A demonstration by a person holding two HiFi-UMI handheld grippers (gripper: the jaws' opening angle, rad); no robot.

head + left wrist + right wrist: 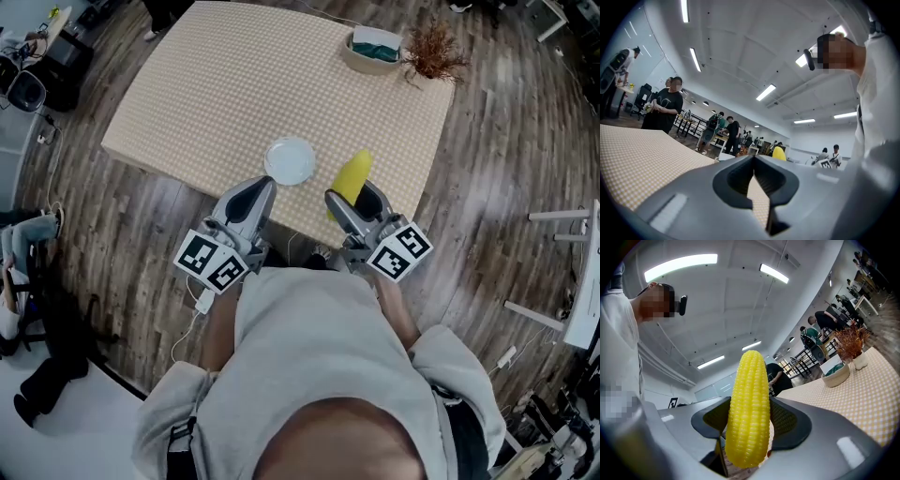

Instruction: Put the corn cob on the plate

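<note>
Right gripper (357,201) holds corn cob (353,174) near plate (290,161)

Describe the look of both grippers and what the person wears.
Both the left gripper and right gripper are grey, tapering shells with dark ribbed pads, each carrying a white cube printed with black square markers. The person wears a light grey sweatshirt.

You've got bare checkered table (216,94) all round the plate (290,160). The bowl (373,52) and dried plant (433,54) stand at the far right corner, well apart. Your left gripper (266,186) crowds the plate's near-left side.
</note>
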